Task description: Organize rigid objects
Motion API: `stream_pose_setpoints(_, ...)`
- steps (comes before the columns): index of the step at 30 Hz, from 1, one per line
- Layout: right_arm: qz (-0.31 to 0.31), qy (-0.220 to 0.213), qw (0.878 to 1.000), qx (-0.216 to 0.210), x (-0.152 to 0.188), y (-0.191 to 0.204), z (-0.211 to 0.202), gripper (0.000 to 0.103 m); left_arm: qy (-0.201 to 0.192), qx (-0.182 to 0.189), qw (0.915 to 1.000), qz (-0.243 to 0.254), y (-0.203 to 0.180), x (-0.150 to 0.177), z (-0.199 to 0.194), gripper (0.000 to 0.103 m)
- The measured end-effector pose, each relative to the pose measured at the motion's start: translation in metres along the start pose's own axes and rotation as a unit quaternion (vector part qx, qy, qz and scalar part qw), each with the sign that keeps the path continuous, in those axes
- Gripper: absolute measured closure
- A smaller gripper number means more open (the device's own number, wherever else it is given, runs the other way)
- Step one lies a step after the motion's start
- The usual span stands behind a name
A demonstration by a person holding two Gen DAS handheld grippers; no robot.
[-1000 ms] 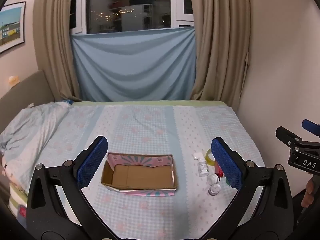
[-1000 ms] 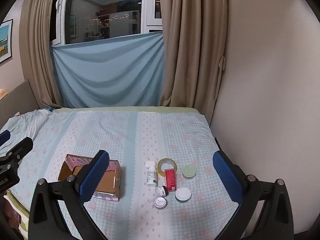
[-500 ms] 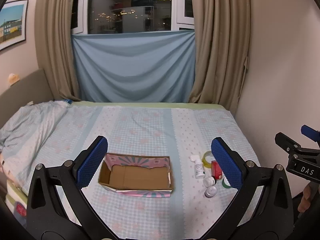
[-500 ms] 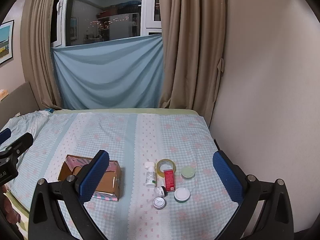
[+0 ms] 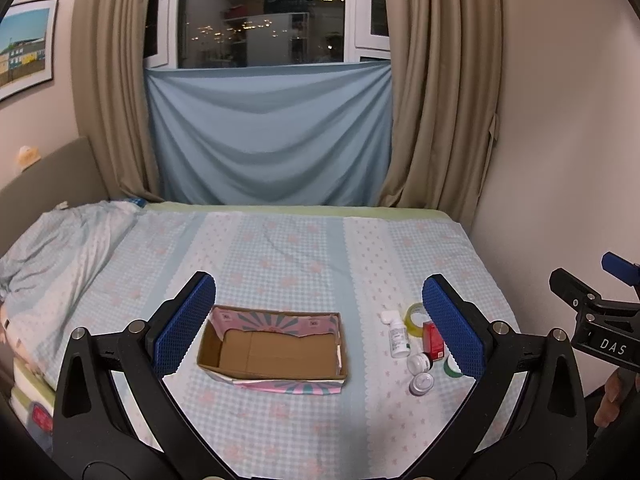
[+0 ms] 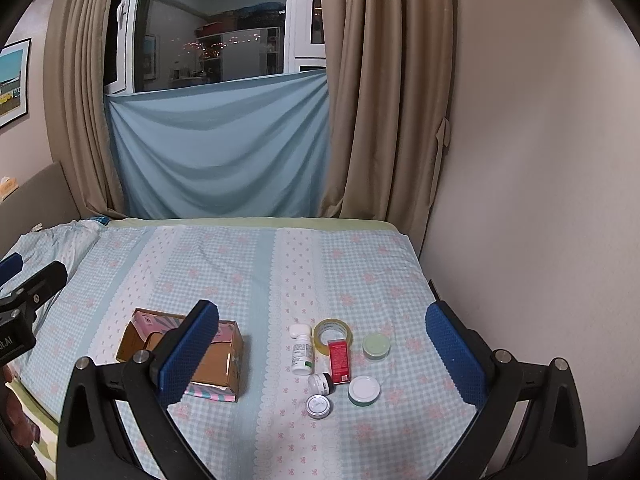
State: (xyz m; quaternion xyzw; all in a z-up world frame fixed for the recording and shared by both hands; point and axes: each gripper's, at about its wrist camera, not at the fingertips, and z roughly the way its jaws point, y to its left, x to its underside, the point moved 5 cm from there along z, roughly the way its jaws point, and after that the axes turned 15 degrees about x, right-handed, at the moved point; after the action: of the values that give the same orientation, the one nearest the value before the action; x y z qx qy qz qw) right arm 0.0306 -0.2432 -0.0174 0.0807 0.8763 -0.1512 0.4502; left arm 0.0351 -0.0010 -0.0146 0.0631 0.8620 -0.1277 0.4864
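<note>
The cardboard box lay open on the bed, and at its 3 o'clock stood a close group: white bottle, tape roll, red carton and some small jars. My left fingers and right fingers were both spread wide above the bed, holding nothing.

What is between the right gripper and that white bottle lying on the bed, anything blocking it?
Nothing visible blocks it. The right gripper is open above the bed, and the white bottle lies between its fingers in view. The tape roll and red box crowd its right side, close or touching.
</note>
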Motion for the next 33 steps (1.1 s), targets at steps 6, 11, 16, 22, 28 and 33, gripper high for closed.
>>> stream_pose_setpoints(6,-0.003,0.001,1.0,-0.003,-0.002,0.002,0.003,0.0,0.0,-0.001,1.0,0.0,-0.001,0.0,0.0,0.001)
stream_pose_setpoints(11,-0.003,0.002,1.0,-0.004,-0.001,0.003,0.004,0.0,0.002,0.003,1.0,-0.002,-0.002,-0.001,0.002,0.001)
stream_pose_setpoints(16,-0.003,0.003,1.0,-0.003,-0.001,0.004,0.005,0.0,0.005,0.005,1.0,-0.003,-0.001,-0.003,0.004,0.001)
stream_pose_setpoints(22,-0.003,0.004,1.0,-0.002,0.001,0.005,0.007,0.0,0.007,0.006,0.9999,-0.005,0.0,-0.001,0.007,0.001)
stream_pose_setpoints(28,-0.005,0.005,1.0,-0.002,0.003,0.007,0.007,0.0,0.009,0.006,0.9999,-0.007,0.001,0.001,0.01,0.001)
stream_pose_setpoints(33,-0.005,0.004,1.0,-0.001,0.003,0.007,0.007,0.0,0.01,0.007,0.9999,-0.007,0.001,0.001,0.013,0.001)
